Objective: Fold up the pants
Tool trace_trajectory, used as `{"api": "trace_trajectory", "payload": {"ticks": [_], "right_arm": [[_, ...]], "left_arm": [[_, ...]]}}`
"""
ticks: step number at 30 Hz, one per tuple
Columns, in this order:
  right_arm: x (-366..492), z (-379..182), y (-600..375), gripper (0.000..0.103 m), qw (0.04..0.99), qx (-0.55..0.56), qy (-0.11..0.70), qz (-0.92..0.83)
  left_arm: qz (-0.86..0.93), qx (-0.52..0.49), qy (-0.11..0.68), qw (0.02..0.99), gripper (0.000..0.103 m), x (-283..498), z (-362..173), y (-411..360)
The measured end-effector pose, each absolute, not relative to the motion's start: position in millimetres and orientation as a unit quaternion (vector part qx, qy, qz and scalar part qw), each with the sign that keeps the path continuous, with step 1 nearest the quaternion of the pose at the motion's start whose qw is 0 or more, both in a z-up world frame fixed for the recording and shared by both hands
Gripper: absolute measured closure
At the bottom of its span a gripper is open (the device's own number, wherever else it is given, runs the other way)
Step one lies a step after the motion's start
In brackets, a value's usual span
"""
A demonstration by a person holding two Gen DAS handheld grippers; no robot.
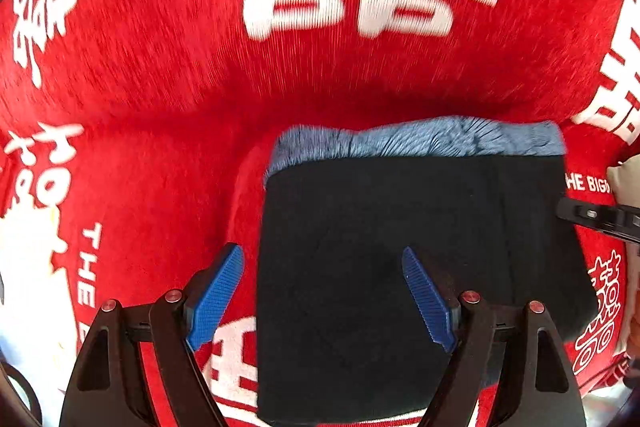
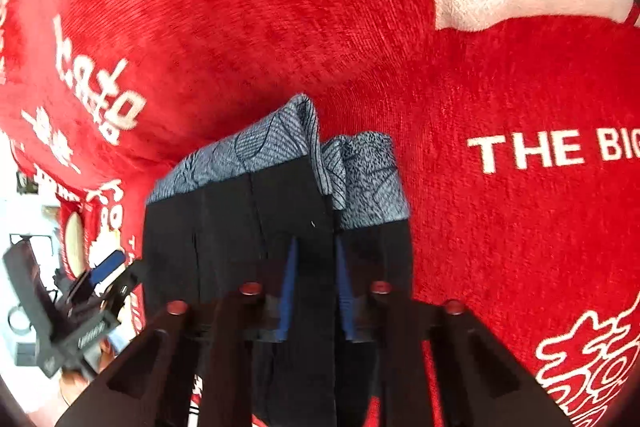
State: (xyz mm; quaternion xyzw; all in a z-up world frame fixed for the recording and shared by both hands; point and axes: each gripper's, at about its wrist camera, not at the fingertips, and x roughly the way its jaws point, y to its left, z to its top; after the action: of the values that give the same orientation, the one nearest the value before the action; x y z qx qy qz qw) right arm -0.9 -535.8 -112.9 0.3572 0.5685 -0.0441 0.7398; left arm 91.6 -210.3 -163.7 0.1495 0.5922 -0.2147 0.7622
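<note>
Two grippers work over one pair of dark navy pants [image 1: 400, 259] with a blue-grey patterned band of fabric along the far edge, and the pants lie folded into a compact rectangle on a red plush blanket with white printed characters and letters [image 1: 160, 67].

The left gripper [image 1: 324, 299] hangs over the near left part of the pants with its jaws spread wide and nothing between them. Its left blue ribbed pad [image 1: 216, 299] is above the red blanket just outside the left edge of the pants, and the right pad is above the dark cloth. In the left wrist view the left edge of the pants runs straight from the near side to the far band. The right edge is close to the other tool, of which only a black tip shows at the right border.

The right gripper [image 2: 312, 291] is clenched on a raised fold of the pants [image 2: 240, 227]; the dark cloth stands up between its two blue pads and the fingers press it from both sides. Beyond the pads the patterned band [image 2: 360, 183] is lifted and bent over, so the far corner is not flat.

On every side of the pants the red blanket continues wide and open, especially beyond the far band and to the right of the pants, where white letters "THE BIG" [image 2: 552, 151] are printed.
</note>
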Motion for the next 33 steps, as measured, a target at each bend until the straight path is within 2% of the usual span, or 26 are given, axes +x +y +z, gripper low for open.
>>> {"api": "trace_trajectory", "payload": {"ticks": [4, 7, 8, 14, 17, 23, 33], "right_arm": [[-15.8, -107.5, -528.6, 0.095, 0.74, 0.333, 0.582, -0.048], [-22.3, -113.5, -516.7, 0.095, 0.731, 0.301, 0.609, -0.061], [-24.0, -110.6, -512.3, 0.095, 0.732, 0.291, 0.612, -0.066], [-38.0, -80.6, -492.0, 0.093, 0.745, 0.271, 0.603, -0.086], [-41.4, -73.1, -475.1, 0.088, 0.756, 0.248, 0.6, -0.08], [-39.0, -99.3, -453.7, 0.086, 0.748, 0.243, 0.612, -0.087], [-41.4, -105.5, -449.5, 0.086, 0.747, 0.255, 0.606, -0.096]], "left_arm": [[-0.219, 0.158, 0.605, 0.749, 0.02, 79.6, -178.0, -209.5], [-0.219, 0.17, 0.598, 0.752, 0.019, 73.0, -179.8, -210.1], [-0.218, 0.17, 0.6, 0.751, 0.017, 73.3, -180.5, -210.0], [-0.217, 0.164, 0.605, 0.748, 0.017, 74.1, -181.5, -209.7], [-0.218, 0.164, 0.604, 0.749, 0.016, 77.0, -184.8, -212.9], [-0.22, 0.167, 0.601, 0.75, 0.016, 76.7, -185.0, -210.9], [-0.217, 0.166, 0.605, 0.748, 0.016, 69.1, -185.6, -209.5]]}}
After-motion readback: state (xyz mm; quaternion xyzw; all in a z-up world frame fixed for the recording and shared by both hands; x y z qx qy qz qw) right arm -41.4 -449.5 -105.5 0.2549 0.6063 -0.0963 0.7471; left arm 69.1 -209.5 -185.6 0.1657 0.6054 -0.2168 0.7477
